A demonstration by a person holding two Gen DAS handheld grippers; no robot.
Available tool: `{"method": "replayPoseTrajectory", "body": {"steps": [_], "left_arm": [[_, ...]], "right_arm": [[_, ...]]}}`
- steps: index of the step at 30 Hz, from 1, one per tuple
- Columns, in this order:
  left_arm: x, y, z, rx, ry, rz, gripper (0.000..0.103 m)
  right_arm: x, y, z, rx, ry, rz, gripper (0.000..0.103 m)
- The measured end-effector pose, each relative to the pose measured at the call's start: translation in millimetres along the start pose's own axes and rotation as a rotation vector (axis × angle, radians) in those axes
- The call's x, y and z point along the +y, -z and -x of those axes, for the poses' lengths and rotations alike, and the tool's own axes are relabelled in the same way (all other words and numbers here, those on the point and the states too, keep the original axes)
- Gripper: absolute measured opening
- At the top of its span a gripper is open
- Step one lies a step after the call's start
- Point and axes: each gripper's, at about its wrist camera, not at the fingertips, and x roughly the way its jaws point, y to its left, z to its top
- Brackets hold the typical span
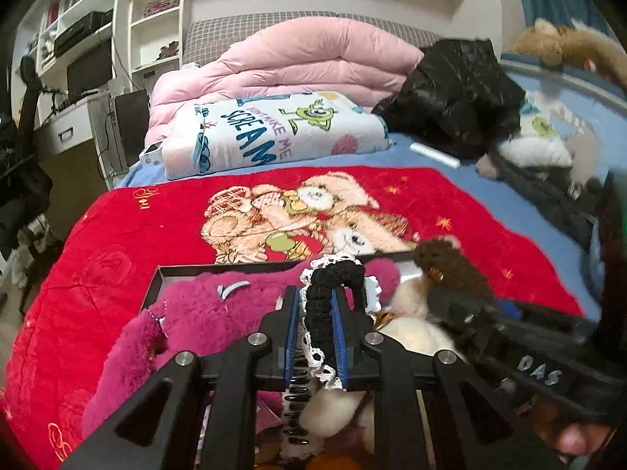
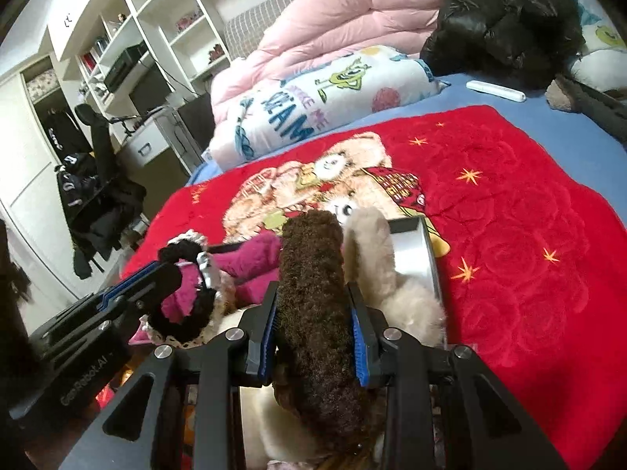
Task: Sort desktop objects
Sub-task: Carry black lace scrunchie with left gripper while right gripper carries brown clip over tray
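Observation:
My left gripper (image 1: 318, 293) is shut on a black scrunchie with white lace trim (image 1: 333, 274), held over an open dark box (image 1: 188, 268). A magenta plush toy (image 1: 203, 305) and a cream plush (image 1: 407, 301) fill the box. In the right wrist view, my right gripper (image 2: 313, 293) is shut on a brown fuzzy hair tie (image 2: 313, 266) just above the cream plush (image 2: 368, 235) and the box's silver wall (image 2: 411, 250). The left gripper (image 2: 172, 270) with its black scrunchie (image 2: 184, 250) hangs close by on the left. The box floor is hidden.
The box rests on a red bear-print blanket (image 1: 117, 235) spread over a blue bed. Behind lie a folded white printed blanket (image 1: 274, 133), a pink quilt (image 1: 305, 58), a black jacket (image 1: 454, 94) and a white tube (image 1: 435, 154). Shelves and a desk (image 1: 78, 78) stand left.

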Motion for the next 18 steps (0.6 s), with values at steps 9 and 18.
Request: {"method": "replayPoseTrajectory", "body": {"steps": [9, 18], "left_arm": [[1, 10, -15, 0.038, 0.008, 0.028, 0.016], [-2, 15, -21, 0.051, -0.001, 0.017, 0.016]], "right_arm": [[0, 6, -7, 0.017, 0.015, 0.001, 0.03], [-3, 8, -11, 0.021, 0.005, -0.014, 0.032]]}}
